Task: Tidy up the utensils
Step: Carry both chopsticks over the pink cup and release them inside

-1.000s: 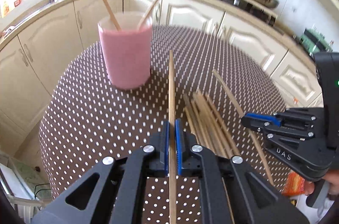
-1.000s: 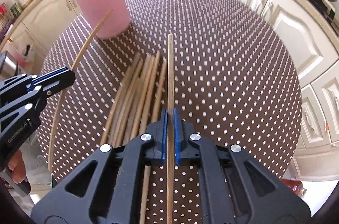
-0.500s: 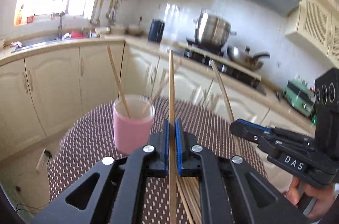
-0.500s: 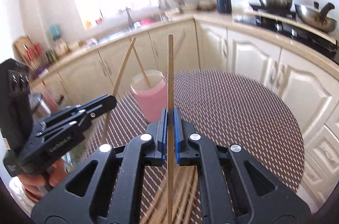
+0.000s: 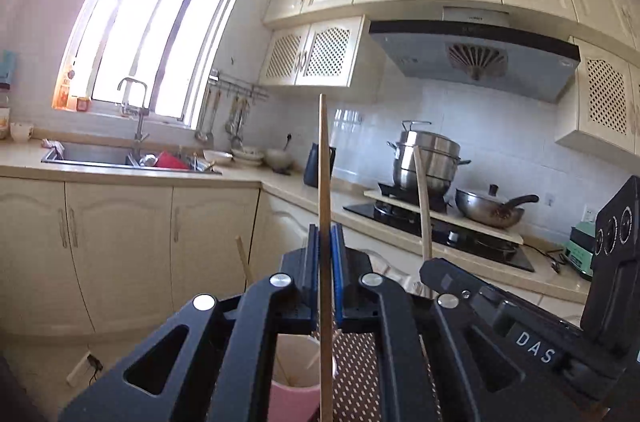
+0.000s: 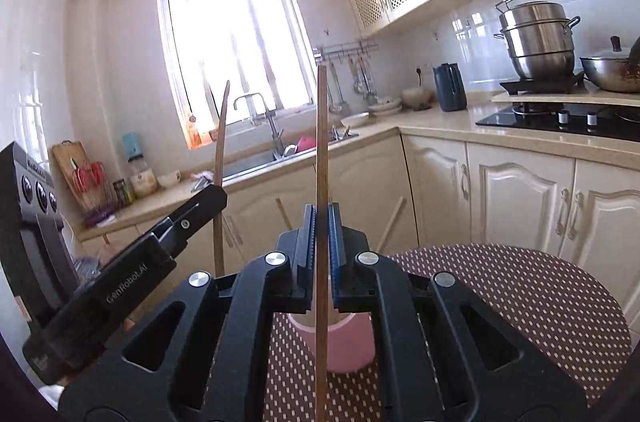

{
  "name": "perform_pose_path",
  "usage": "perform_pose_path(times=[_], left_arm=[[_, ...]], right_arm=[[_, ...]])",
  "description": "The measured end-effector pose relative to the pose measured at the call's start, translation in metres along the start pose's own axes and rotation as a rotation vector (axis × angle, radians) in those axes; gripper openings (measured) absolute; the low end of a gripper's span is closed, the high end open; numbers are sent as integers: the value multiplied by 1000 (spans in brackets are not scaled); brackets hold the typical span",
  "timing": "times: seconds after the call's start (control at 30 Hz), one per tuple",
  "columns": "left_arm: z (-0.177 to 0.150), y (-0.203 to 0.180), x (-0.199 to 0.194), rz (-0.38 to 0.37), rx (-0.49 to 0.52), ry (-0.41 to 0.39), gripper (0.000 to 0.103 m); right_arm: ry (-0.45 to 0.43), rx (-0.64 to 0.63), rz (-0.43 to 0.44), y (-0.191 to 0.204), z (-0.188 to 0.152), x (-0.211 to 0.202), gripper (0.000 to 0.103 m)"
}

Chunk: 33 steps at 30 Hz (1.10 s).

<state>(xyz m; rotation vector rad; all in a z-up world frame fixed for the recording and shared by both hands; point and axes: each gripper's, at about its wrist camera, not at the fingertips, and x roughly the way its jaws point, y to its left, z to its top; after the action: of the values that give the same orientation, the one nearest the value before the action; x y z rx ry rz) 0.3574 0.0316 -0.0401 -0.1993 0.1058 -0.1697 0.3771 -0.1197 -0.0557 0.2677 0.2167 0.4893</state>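
Note:
My left gripper (image 5: 325, 242) is shut on a wooden chopstick (image 5: 324, 182) that stands upright, its lower end over the open mouth of the pink cup (image 5: 294, 382). My right gripper (image 6: 321, 222) is shut on a second upright chopstick (image 6: 321, 142), with the pink cup (image 6: 350, 346) just beyond and below the fingers. Chopsticks standing in the cup (image 6: 390, 224) poke out behind the jaws. Each gripper shows in the other's view, the right one (image 5: 436, 268) and the left one (image 6: 208, 196), each with its chopstick. The chopstick pile on the table is hidden.
The round table with a brown dotted cloth (image 6: 520, 294) lies below. Cream cabinets (image 6: 512, 190), a sink (image 5: 120, 156), a stove with a steel pot (image 5: 426, 158) and a wok (image 5: 488, 208) line the far walls.
Both grippers tilted up from flat over the table to upright, each carrying its chopstick, and moved in over the pink cup. Both stay shut.

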Motion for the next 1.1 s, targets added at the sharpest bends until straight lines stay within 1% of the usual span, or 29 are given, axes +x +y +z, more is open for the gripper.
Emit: perform_pose_path(times=[0.2,0.4,0.5,0.6,0.8,1.1], left_arm=[[4,12,27,4,-19,-57,6],[6,28,47,52,-48,-117,6],[4,31,57,68,-51,-128,6],[-2,35,68,79,-55,-116,6],[-24,38,81,84,-52,-60,6],[-42,33,65,71,-22,-4,6]], right_arm=[[-70,8,7,-3,8,30,7],[-119,19,19,-3,10,54,7],[-129,13,21,-3,9,63,7],[-121,1,17,-3,5,72,7],[-80,-10,6,-6,-10,79,7],[-11,-53,-2,0,-33,63,7]])
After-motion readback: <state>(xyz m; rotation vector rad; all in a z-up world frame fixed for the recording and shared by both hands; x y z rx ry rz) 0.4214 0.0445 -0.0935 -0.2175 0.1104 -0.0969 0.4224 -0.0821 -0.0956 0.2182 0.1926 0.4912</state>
